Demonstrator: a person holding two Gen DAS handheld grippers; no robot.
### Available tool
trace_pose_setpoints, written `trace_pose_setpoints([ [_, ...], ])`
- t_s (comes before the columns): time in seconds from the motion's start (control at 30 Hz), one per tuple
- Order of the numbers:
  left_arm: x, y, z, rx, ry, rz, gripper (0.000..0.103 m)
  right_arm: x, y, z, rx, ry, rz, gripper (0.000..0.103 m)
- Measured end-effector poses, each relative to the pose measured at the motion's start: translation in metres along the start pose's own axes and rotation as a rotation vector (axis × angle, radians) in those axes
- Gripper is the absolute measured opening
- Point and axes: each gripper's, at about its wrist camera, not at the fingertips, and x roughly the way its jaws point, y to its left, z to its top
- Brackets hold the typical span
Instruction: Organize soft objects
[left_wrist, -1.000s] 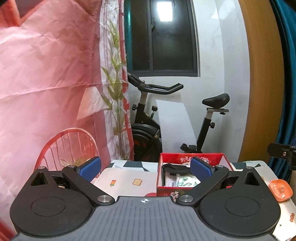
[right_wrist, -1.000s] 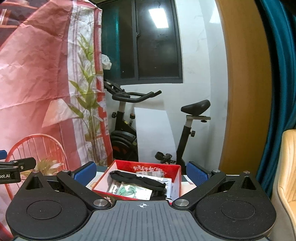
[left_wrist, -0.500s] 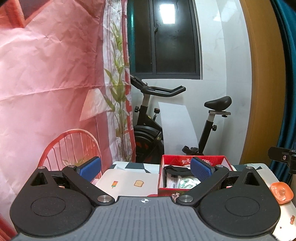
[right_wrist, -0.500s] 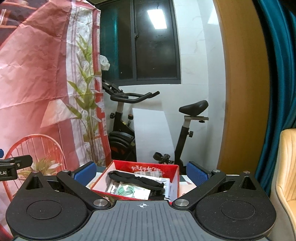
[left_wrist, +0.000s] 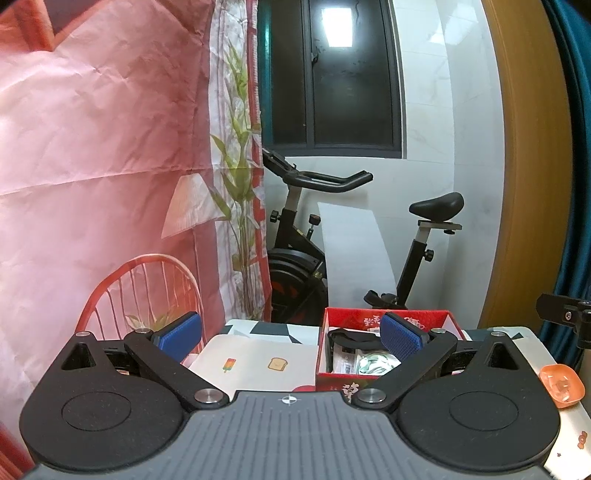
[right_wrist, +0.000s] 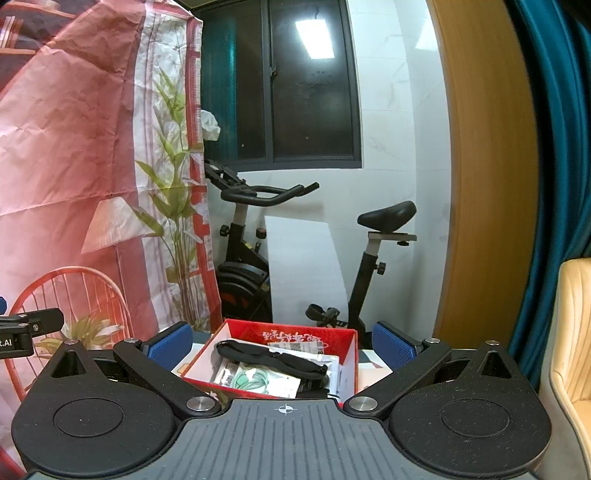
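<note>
Red box lies ahead between right gripper's spread jaws.

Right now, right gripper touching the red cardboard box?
Apart. Right wrist view: right gripper is open, and the red cardboard box lies beyond, clear of both fingertips.

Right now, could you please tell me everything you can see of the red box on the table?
The red box is an open, lidless carton, seemingly cardboard, with white lettering on its inner far wall. It sits upright on the table, ahead of both open tongs, untouched. Inside lie a black strap across packets, one showing something mint-green.
</note>
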Motion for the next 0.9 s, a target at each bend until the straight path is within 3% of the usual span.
trace_pose_setpoints([
  [0.9, -0.0032, 0.0002, 0.0009, -0.023, 0.008, 0.011, 0.103, 0.0000, 0.0012, 0.0000, -0.003, 0.000, -0.001, 0.103],
])
